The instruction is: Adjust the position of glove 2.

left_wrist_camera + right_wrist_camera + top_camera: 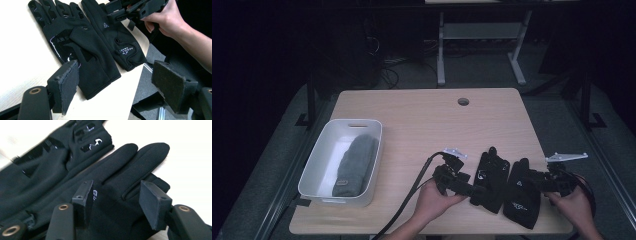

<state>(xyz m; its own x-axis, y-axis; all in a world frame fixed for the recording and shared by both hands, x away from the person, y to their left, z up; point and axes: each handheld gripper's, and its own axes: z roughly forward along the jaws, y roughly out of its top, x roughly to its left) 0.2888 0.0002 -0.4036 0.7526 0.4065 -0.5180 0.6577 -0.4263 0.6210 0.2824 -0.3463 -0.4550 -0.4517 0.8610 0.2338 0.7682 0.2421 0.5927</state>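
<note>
2 black gloves lie flat side by side near table's [422, 112] front right edge. Left glove [490, 181] is palm up w/ glossy grip patches; right glove [522, 194] is back up w/ small white logo, its cuff at the edge.

Left gripper [474, 189], at 9 o'clock of left glove, has jaws wide apart, nothing between. Right gripper [536, 181], at 3 o'clock, has jaws part open astride right glove's fingers; grip unclear.

White bin [312, 165] w/ grey folded cloth [354, 167] is well apart at 9 o'clock. Nothing blocks the gloves.
</note>
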